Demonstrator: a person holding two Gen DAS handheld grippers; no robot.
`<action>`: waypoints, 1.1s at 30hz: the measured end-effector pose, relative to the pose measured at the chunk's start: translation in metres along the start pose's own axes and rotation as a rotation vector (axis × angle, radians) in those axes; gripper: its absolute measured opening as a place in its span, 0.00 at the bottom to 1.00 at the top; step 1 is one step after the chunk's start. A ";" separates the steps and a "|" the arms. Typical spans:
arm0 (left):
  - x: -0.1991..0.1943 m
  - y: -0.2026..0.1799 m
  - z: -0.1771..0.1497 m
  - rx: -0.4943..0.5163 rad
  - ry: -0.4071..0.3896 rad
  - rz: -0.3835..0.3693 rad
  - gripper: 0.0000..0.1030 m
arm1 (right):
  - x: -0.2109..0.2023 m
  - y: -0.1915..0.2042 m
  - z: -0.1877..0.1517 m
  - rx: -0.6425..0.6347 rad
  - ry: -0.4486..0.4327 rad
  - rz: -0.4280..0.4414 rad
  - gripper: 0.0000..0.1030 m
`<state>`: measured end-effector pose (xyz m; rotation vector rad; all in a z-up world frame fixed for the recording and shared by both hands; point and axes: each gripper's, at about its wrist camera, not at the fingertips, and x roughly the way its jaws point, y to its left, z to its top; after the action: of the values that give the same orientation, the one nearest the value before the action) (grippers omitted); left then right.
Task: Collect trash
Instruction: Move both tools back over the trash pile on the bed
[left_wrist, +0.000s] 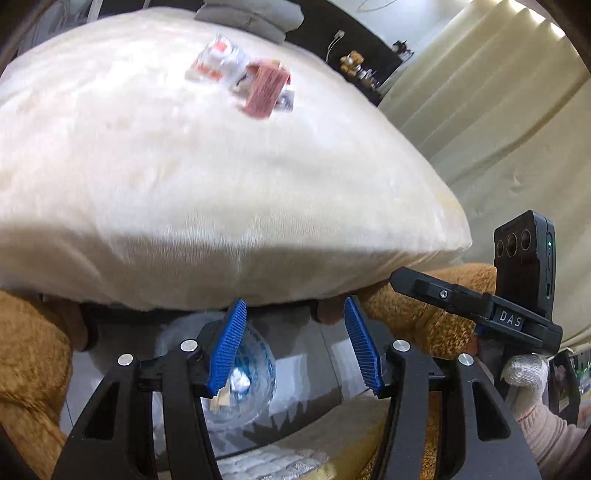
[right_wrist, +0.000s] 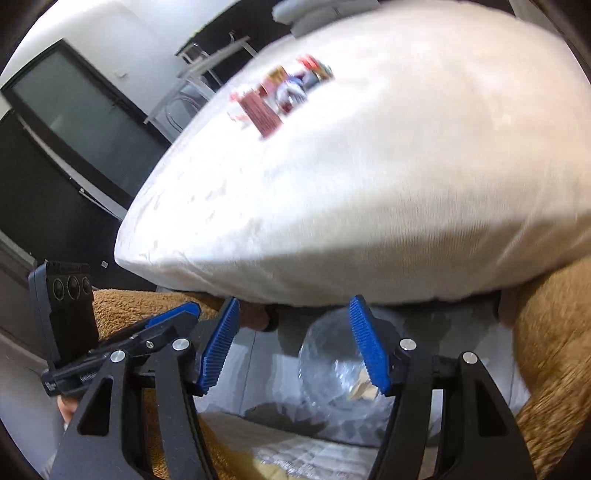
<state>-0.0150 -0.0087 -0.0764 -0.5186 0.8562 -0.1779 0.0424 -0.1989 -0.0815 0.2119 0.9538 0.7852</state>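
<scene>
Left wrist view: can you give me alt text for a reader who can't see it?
A large white cushion fills the frame, with crumpled wrappers lying on top. Below it, the left claw stands open and empty, above a clear plastic-lined bin.

Cream-white cushion (left_wrist: 207, 192); red-and-white wrappers (left_wrist: 243, 79), blurred, perhaps printed; brown fuzzy fabric (left_wrist: 29, 354); blue ribbed pads (left_wrist: 227, 343).

Two wrist fisheyes, both angled down, close under a white cushion (left_wrist: 207, 177).

Each looks fwd between its own jaws; shared: cushion w/ wrappers (right_wrist: 280, 99) beyond jaws, clear bag (right_wrist: 343, 373) below. Each cam catches the other rig at frame edge.
</scene>
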 end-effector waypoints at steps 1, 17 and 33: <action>-0.004 0.000 0.004 0.008 -0.013 0.000 0.53 | -0.004 0.003 0.006 -0.025 -0.023 -0.010 0.60; -0.012 -0.003 0.108 0.164 -0.119 0.028 0.53 | 0.015 -0.014 0.135 -0.104 -0.108 -0.017 0.60; 0.071 -0.004 0.183 0.319 -0.010 0.107 0.53 | 0.111 -0.063 0.249 0.154 -0.030 0.110 0.60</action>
<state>0.1701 0.0301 -0.0231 -0.1753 0.8250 -0.2091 0.3094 -0.1261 -0.0393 0.4122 0.9815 0.8079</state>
